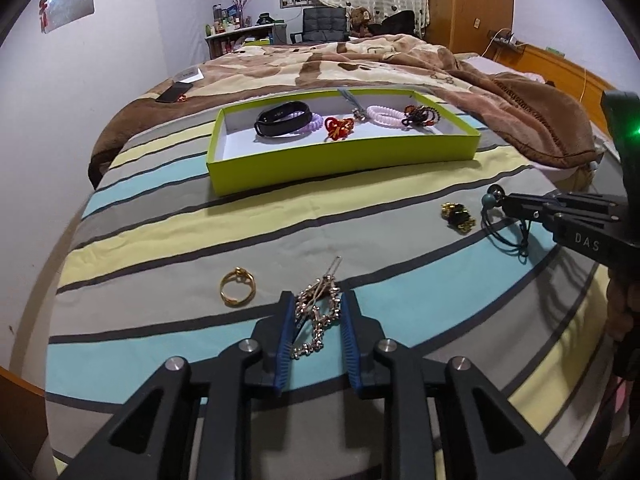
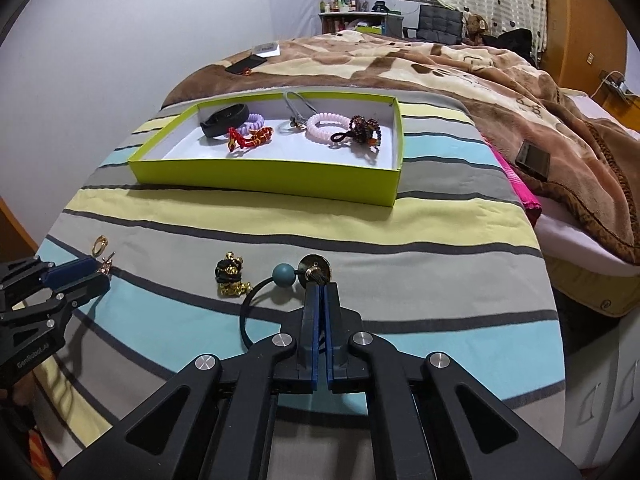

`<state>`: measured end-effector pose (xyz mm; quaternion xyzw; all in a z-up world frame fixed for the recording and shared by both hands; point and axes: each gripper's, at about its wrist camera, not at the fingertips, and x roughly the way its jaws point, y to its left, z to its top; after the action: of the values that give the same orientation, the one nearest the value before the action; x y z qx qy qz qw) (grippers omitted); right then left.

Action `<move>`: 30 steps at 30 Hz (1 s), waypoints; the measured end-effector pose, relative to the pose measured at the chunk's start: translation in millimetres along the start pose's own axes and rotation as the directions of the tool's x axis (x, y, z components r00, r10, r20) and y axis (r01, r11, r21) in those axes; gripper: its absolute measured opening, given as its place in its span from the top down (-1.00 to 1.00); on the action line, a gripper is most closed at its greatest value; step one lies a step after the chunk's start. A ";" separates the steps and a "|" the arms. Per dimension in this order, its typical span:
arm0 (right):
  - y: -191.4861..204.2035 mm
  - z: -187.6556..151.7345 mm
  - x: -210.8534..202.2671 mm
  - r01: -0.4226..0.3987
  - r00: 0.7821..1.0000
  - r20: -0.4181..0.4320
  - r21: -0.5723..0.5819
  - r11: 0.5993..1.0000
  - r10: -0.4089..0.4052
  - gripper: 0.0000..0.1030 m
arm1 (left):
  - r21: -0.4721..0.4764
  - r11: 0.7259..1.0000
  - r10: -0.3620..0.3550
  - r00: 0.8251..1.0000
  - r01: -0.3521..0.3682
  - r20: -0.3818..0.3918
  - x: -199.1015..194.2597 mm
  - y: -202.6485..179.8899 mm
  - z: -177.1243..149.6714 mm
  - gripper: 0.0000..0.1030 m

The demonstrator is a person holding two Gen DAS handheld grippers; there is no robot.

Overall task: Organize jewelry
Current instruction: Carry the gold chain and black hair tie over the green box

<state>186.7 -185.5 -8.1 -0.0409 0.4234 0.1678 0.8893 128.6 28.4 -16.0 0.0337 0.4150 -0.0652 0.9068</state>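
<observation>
Left tongs (image 1: 316, 312): low over the striped bed cover (image 1: 360, 216), blue pads on either side of a beaded chain with a pin (image 1: 318, 312); the pads lie close against the beads, but whether they press on them cannot be told
Right tongs (image 2: 319, 292): pads pressed together on the dark cord of a hair tie (image 2: 284, 277), just behind its teal ball and gold disc; the cord loops off to the left on the cover
Gold ring (image 1: 237, 287): flat on a grey stripe, just left of the left tongs, touching nothing
Black and gold piece (image 2: 231, 278): a small heap on the cover, near the left of the teal ball, apart from it
Green tray (image 1: 344, 160): shallow, white inside, further up the bed beyond both tongs
Tray, left part: a black wristband (image 1: 283, 119) leaning over a lilac coil tie (image 1: 310, 122), with a red knotted ornament (image 1: 339, 127) in front of them
Tray, right part: a grey cord with a small charm (image 1: 354, 106), a pink coil tie (image 1: 385, 115) and a dark beaded bracelet (image 1: 421, 115), the last two touching
Brown blanket (image 1: 360, 60): rumpled over the far half of the bed, behind the tray
Phone (image 1: 174, 92): on the blanket at the far left edge of the bed
</observation>
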 end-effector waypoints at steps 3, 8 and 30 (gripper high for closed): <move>-1.1 -3.4 -5.2 -0.012 1.000 0.010 0.010 1.000 0.012 0.97 | -0.012 1.000 -0.021 1.000 0.021 0.009 -3.9 -1.0 -2.5 0.57; -2.7 -6.6 -14.9 -0.032 0.999 0.033 0.026 0.999 0.031 0.97 | -0.037 0.998 -0.055 0.998 0.056 0.020 -9.2 -1.3 -5.2 0.58; 2.5 17.1 -48.9 -0.089 0.986 0.145 0.016 0.996 0.086 0.97 | -0.044 0.995 -0.078 0.988 0.084 0.133 -35.0 -6.7 30.2 0.58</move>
<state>169.9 -192.4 40.5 -0.0001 0.3611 0.2044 0.9099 127.6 21.5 30.1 -0.0099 0.3572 -0.0937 0.9293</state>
